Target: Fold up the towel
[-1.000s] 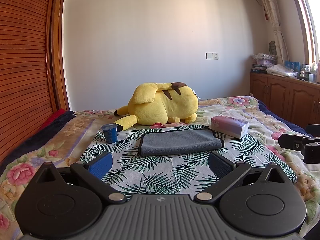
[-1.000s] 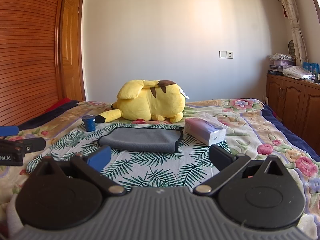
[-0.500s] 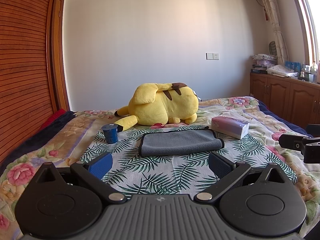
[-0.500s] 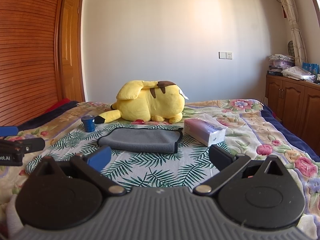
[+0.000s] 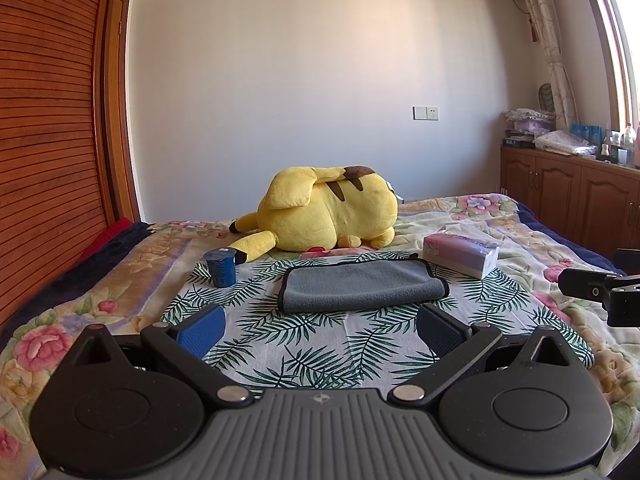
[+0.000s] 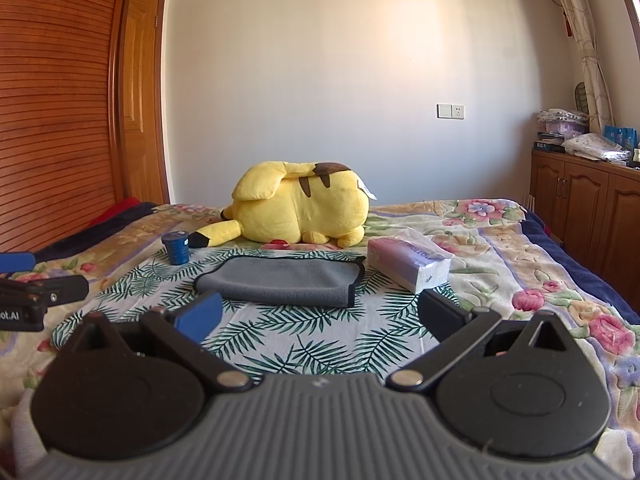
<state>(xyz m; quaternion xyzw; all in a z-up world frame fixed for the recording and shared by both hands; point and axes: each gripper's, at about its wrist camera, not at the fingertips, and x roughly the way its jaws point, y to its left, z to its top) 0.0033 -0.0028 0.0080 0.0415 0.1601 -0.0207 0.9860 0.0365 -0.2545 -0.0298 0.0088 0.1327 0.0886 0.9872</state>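
Towel (image 5: pixel 362 286), grey with dark edging, lies folded flat on the leaf-print cloth (image 5: pixel 320 344); both tools spread wide, empty.

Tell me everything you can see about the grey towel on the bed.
The grey towel is soft, plush-looking cloth with a dark edge binding. It already lies folded into a flat rectangle, its rounded fold toward the cameras, on the palm-leaf cloth spread over the bed. Nothing grips it; both tools are open and short of it. The blue cup, yellow plush toy and tissue pack lie around it, apart from it.
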